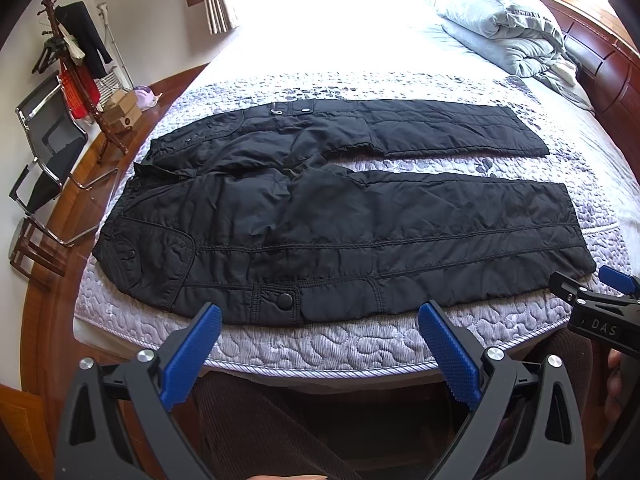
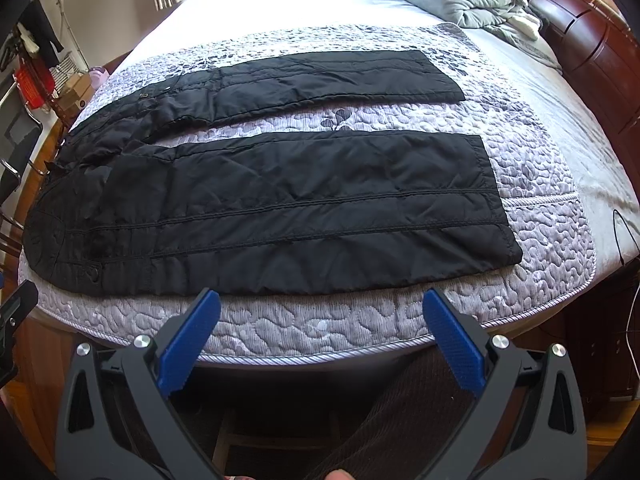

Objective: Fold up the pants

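Note:
Black quilted pants (image 1: 340,220) lie flat on the bed, waist to the left, both legs spread apart and running right. They also show in the right wrist view (image 2: 300,208). My left gripper (image 1: 320,312) is open and empty, just before the near edge of the pants around the hip pocket snap (image 1: 285,300). My right gripper (image 2: 320,300) is open and empty, before the near leg's lower edge. The right gripper also shows at the right edge of the left wrist view (image 1: 592,292), close to the near leg's hem.
The pants rest on a grey quilted mattress pad (image 1: 320,344) on the bed. A folded grey duvet (image 1: 500,24) lies at the far right by the wooden headboard (image 2: 592,40). A coat rack (image 1: 76,60), a chair (image 1: 44,152) and boxes stand left.

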A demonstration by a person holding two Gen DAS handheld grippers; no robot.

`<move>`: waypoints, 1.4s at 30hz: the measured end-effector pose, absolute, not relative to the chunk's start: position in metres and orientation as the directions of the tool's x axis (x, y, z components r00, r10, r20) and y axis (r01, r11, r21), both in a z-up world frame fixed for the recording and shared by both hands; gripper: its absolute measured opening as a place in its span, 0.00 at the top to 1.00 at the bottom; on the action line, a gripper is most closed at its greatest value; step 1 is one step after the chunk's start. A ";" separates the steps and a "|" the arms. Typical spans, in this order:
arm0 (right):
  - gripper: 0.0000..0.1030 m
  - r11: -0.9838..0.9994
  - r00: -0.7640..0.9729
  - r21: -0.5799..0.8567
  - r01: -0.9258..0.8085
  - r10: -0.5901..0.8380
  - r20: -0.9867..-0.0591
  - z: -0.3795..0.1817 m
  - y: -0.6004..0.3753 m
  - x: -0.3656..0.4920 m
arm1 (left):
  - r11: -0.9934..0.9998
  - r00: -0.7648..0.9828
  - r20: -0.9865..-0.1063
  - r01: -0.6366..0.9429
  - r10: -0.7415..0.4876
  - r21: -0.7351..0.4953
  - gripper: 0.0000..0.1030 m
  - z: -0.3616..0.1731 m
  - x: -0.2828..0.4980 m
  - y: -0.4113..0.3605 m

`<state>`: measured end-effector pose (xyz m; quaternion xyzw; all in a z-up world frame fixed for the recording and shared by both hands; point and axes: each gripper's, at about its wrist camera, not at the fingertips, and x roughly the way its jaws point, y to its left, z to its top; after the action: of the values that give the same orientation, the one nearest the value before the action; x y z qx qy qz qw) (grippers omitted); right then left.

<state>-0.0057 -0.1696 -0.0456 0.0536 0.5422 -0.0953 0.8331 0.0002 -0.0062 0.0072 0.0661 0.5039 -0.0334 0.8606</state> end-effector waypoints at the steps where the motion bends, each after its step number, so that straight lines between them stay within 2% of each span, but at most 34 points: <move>1: 0.02 0.976 0.394 -0.015 0.217 -0.101 -0.914 -0.046 -0.170 -0.006 | 0.989 0.490 -0.872 0.124 0.010 0.081 0.03 0.007 0.000 -0.006; 34: 0.02 0.975 0.369 -0.008 0.221 -0.091 -0.925 -0.059 -0.172 0.002 | 0.988 0.483 -0.876 0.131 0.010 0.084 0.03 0.003 0.004 -0.008; 42: 0.02 0.979 0.366 0.051 0.199 -0.026 -0.930 -0.065 -0.179 0.016 | 0.987 0.464 -0.886 0.147 -0.013 0.062 0.03 -0.010 0.024 -0.005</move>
<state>0.0158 -0.1789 -0.0655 0.0774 0.5589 -0.0685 0.8228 0.0239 -0.0051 -0.0101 0.0647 0.5156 -0.0470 0.8531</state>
